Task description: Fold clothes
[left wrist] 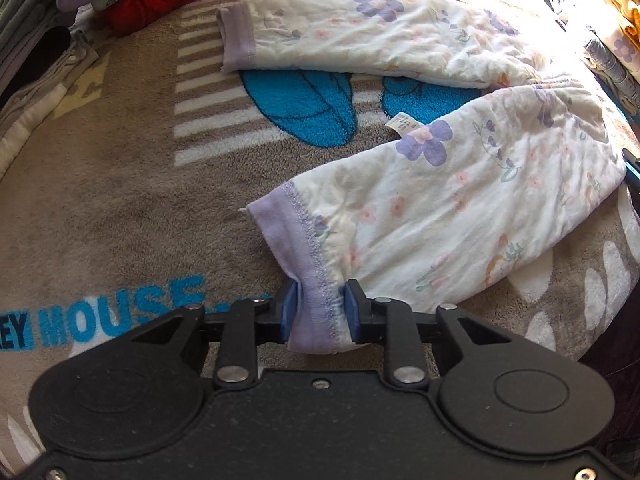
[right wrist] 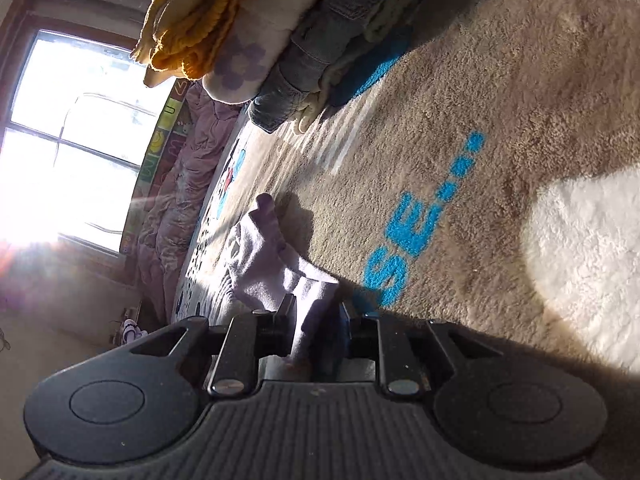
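gripping is the step in hand: the left gripper [left wrist: 320, 312] pinches the lilac ribbed cuff [left wrist: 308, 264] of the white floral cotton pyjama trousers [left wrist: 460, 208], spread legs apart on the beige fleece cartoon-mouse blanket [left wrist: 120, 200]. the right gripper [right wrist: 316, 320] is pressed on lilac cloth [right wrist: 276, 256] too, which part i cannot tell. next, likely, lift and carry this leg over the far leg [left wrist: 360, 36], edges matched.
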Demonstrator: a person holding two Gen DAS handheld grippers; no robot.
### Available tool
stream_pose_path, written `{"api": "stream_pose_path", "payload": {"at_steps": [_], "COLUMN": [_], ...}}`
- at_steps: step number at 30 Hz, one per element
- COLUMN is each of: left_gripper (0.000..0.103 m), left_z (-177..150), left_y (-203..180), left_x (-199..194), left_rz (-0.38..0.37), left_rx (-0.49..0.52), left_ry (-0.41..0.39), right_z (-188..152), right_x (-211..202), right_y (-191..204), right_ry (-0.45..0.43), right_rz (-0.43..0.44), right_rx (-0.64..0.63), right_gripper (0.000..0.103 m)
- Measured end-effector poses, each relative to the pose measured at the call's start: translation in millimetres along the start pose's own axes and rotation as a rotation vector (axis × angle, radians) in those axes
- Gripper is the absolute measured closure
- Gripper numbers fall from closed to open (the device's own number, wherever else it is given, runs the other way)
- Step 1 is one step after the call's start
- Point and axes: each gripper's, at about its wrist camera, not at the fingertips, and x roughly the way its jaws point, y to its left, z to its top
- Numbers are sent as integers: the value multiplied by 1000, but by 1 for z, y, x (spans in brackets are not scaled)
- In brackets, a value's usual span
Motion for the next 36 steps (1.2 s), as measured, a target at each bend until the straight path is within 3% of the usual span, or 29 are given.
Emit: {"api": "stream_pose_path", "payload": {"at_steps": [4,11,17,21,27,29,30,36], "left_gripper": [78,75,75,75,75,75,75,75], "left_z": [9,28,39,42,43,43,43,43], "left_y": [3,-23,-37,-42,-40,-40,-40,-41], "left_x": [-15,-6,-2,3,4,4,4,4], "left_rz": [12,-13,-34,-30,-24,-21,-19,-16], "left_rx": [-18,41,70,83,76,75,76,84], "left_ry": [-73,-83,-88,-77,-76,-77,-77,-79], "right_z": [19,52,53,52,52,52,53,59], "right_x": [7,56,71,69,78,77,72,36], "right_y": [25,53,50,51,49,49,50,52], "right_ry": [-19,244,304,313,333,330,310,183], "right_rz": [-7,27,10,58,54,52,59,69], "right_rx": [-152,-363,-416,-427,-434,-445,-446,-423], "right_gripper": [76,76,76,76,79,95,100,100]}}
